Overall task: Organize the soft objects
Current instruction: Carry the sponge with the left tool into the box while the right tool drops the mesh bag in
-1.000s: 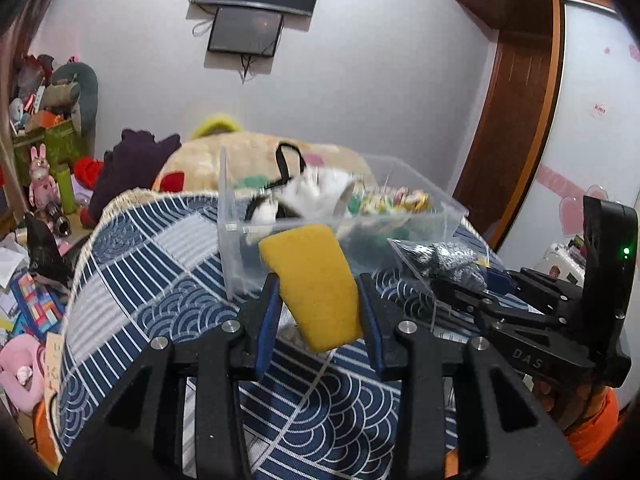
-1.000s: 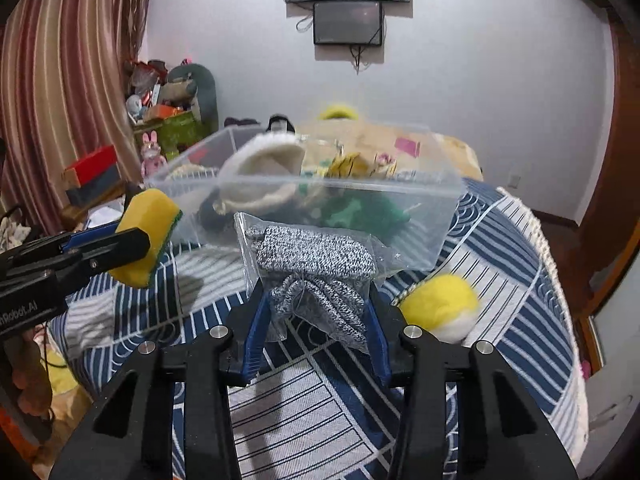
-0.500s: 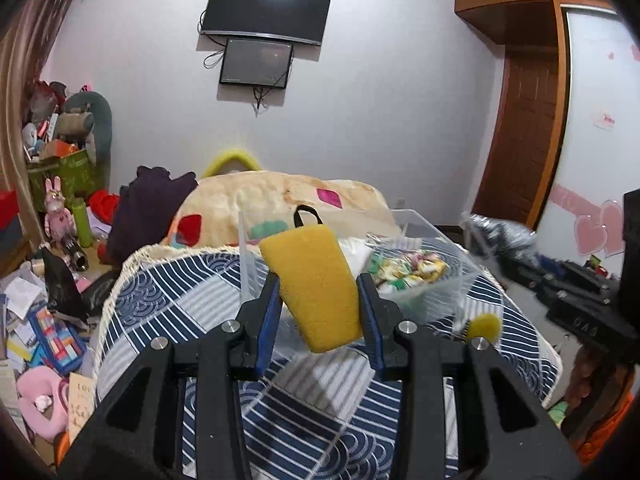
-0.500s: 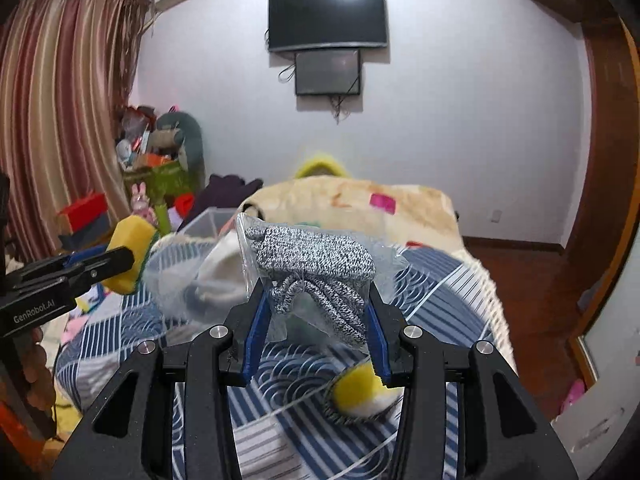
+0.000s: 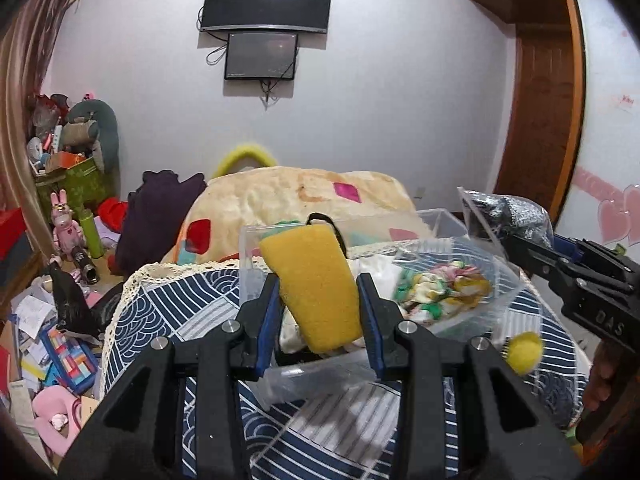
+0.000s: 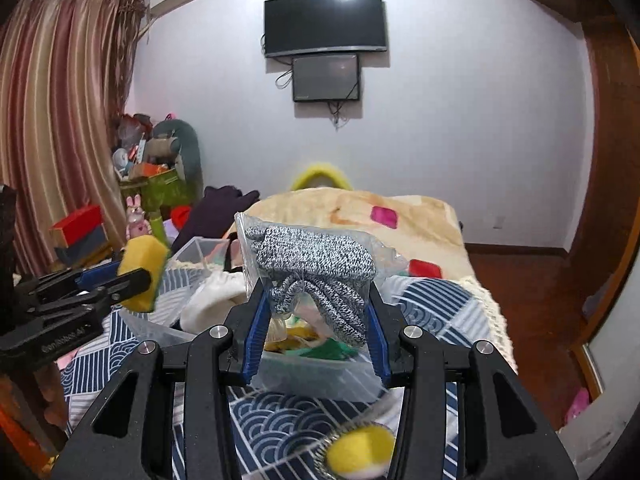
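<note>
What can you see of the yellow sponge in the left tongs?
The yellow sponge is a thick, porous foam block with rounded corners, plain yellow all over as far as shown. The left tongs are shut on its lower half, blue pads pressing both sides; its top leans slightly left. It hangs in the air over the near end of the clear plastic bin, touching nothing else visible. In the right wrist view it shows edge-on, some way left of the bagged grey knit.
</note>
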Tool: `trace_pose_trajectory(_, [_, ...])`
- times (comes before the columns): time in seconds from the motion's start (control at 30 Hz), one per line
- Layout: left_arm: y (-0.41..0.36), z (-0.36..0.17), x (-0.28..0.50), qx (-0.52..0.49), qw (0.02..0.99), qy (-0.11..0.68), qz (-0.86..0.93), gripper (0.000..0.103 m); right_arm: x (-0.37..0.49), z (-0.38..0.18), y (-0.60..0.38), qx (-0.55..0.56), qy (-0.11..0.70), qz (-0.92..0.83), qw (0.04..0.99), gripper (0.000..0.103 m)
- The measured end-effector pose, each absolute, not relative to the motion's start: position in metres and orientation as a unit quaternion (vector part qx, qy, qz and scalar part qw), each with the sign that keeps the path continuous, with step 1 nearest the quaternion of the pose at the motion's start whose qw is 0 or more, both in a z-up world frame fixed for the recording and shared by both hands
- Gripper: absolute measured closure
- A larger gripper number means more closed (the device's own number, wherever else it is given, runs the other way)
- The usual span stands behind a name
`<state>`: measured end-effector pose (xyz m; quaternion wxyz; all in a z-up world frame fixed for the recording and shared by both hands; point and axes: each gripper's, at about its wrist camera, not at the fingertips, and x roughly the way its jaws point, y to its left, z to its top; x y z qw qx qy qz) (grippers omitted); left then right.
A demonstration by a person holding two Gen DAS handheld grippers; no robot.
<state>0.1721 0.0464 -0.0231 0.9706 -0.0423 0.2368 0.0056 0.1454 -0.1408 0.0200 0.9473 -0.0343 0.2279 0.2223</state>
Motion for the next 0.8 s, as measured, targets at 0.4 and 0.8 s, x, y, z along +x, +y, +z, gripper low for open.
trace_pose_trajectory(0.4, [0.051, -0.047, 0.197, -0.04, 0.961, 0.273, 0.014, 0.066, 0.174, -0.01, -0.106, -0.058, 0.287, 0.252, 0.922, 0.063])
trace_pose_trajectory(0.8, [0.054, -0.054, 0.199, -0.054, 0.954, 0.295, -0.001, 0.062, 0.179, -0.015, -0.103, -0.062, 0.307, 0.257, 0.914, 0.058])
